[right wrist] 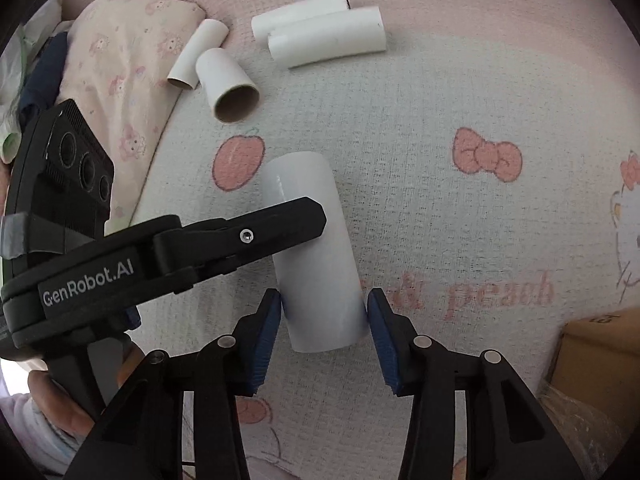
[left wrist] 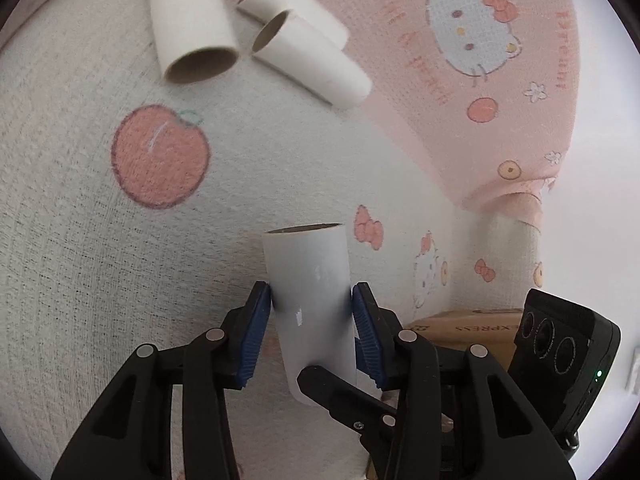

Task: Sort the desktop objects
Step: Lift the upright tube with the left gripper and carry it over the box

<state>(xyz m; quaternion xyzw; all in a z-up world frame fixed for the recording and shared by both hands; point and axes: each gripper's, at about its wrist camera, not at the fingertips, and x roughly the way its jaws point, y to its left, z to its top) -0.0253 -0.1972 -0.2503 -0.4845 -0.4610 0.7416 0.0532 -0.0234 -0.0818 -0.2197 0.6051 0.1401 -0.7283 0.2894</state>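
A white cardboard tube [left wrist: 310, 292] is held between both grippers above the patterned blanket. My left gripper [left wrist: 312, 304] is shut on the tube's middle, blue pads pressing both sides. In the right wrist view my right gripper [right wrist: 324, 308] is closed around the same tube's [right wrist: 310, 240] lower end, pads touching its sides. The left gripper's finger [right wrist: 256, 232] crosses over the tube there. Several more white tubes lie farther off: a wide one [left wrist: 192, 20], two side by side [left wrist: 308, 56], also in the right wrist view [right wrist: 326, 36] [right wrist: 228, 82].
A white blanket [left wrist: 80, 220] with peach and bow prints covers the surface, with a pink Hello Kitty cloth [left wrist: 460, 40] beyond. A cardboard box [right wrist: 600, 352] stands at the right. A pink pillow [right wrist: 124, 48] and bundled clothes lie at the left.
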